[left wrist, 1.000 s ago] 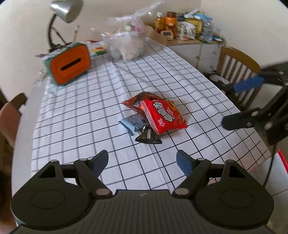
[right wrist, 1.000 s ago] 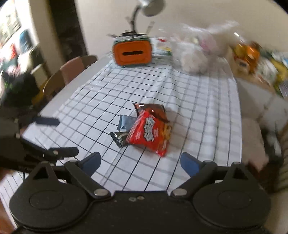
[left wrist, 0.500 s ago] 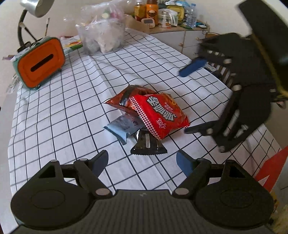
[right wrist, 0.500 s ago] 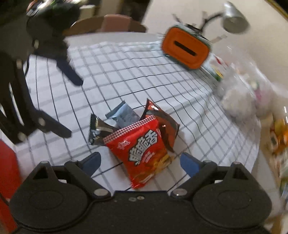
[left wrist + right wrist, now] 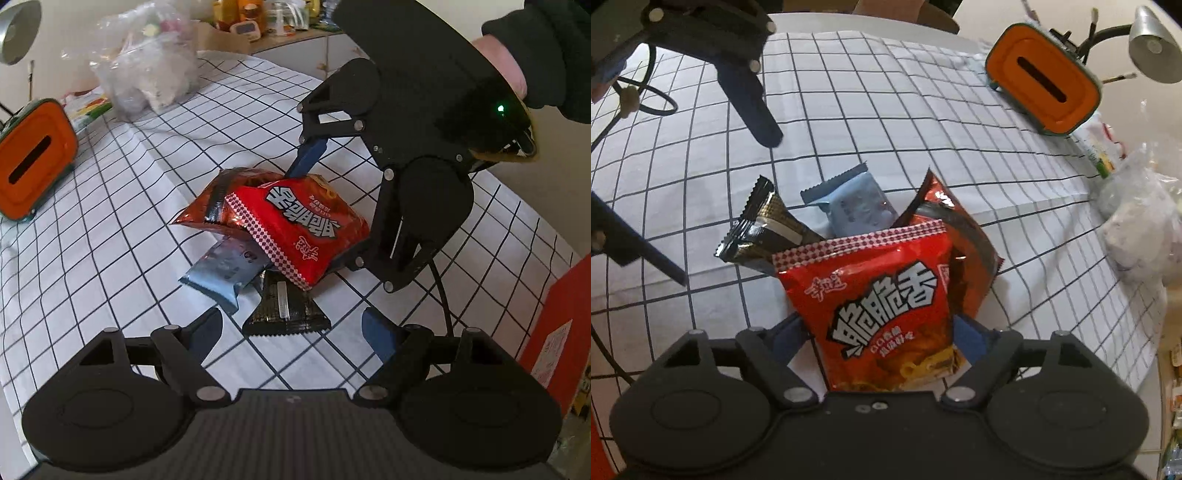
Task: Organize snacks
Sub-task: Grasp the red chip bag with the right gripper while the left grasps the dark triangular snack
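Observation:
A small heap of snacks lies on the checked tablecloth (image 5: 110,236). On top is a red snack bag (image 5: 303,225) (image 5: 882,295). It covers parts of a brown-red foil bag (image 5: 218,206) (image 5: 960,236), a pale blue packet (image 5: 221,266) (image 5: 857,206) and a black packet (image 5: 284,306) (image 5: 764,225). My right gripper (image 5: 881,328) (image 5: 319,216) points down with the red bag between its closing jaws. The pads sit at the bag's edges without visibly squeezing it. My left gripper (image 5: 291,321) (image 5: 727,210) hangs open just above the black packet, holding nothing.
An orange tissue box (image 5: 33,166) (image 5: 1045,77) and a clear plastic bag of goods (image 5: 147,70) stand at the far end, under a desk lamp (image 5: 1152,44). A red box (image 5: 554,332) sits beyond the table's right edge. A person's sleeve (image 5: 546,62) holds the right gripper.
Both grippers came down toward the heap. The right one rolled, swung over the red bag and narrowed its jaws around it. The left one drew closer to the black packet.

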`<state>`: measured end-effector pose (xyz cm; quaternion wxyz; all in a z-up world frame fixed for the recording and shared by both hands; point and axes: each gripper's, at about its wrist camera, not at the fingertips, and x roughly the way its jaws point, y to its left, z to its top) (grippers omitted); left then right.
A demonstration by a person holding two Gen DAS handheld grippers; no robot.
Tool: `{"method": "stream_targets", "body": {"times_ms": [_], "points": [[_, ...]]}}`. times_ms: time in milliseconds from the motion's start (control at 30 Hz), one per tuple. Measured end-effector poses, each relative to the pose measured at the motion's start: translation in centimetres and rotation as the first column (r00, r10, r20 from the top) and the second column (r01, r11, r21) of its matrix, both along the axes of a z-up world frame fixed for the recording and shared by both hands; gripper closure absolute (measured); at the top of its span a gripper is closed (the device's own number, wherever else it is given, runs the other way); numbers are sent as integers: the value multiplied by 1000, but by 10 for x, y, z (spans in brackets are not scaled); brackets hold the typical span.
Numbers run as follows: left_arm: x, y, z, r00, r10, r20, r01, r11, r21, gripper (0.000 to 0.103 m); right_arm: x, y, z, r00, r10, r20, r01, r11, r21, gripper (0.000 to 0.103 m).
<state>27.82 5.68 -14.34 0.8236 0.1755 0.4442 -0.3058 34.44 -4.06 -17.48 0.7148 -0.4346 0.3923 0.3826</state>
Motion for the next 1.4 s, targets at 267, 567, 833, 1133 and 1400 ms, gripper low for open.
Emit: {"method": "stream_targets", "body": {"times_ms": [267,567,833,1133,1400], "points": [[15,-11,-12,999,-46,-5,46,999,21,20,1,-12,7,997,-63,-45,66,996,55,34],[43,-14,-33,988,43,-146,-48,998,-30,35,-12,-48,30,977,-206,-49,211,967,140,34],[46,-20,-40,981,110,-159,-108,994,19,66,-32,-65,40,962,-271,-38,274,948,165,34],[34,-17,-21,976,176,-127,-176,984,12,69,-58,-72,68,955,-296,-14,292,936,196,34],[1,-10,35,970,238,-42,-239,971,-9,69,-96,-76,111,964,-265,38,250,942,225,34]]}}
